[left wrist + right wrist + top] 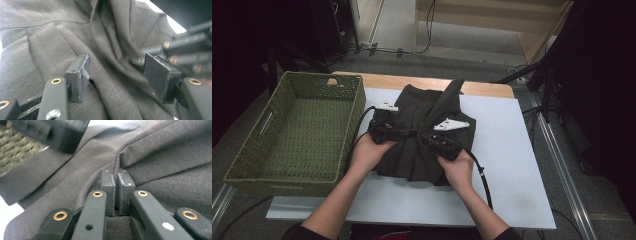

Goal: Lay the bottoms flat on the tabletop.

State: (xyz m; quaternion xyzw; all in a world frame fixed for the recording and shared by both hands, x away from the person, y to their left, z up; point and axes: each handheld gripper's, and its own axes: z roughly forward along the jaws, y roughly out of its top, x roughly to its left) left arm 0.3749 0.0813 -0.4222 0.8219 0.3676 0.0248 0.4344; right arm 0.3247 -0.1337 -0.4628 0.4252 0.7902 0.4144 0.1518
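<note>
1. Lying bunched on the white table [512, 165], 1 dark garment [412, 155] sits under both claws, just right of 1 green woven basket [297, 135]
2. The right claw [116, 180] is clenched on a raised fold of the cloth
3. The left claw [116, 72] is released, its pads [83, 75] apart over the fabric
4. 2 hands hold the claws close together, forearms reaching from the near edge

tools [412, 131]: black, brass rivets | plates: grey, three-cornered | cables: black | sleeves: dark
</note>
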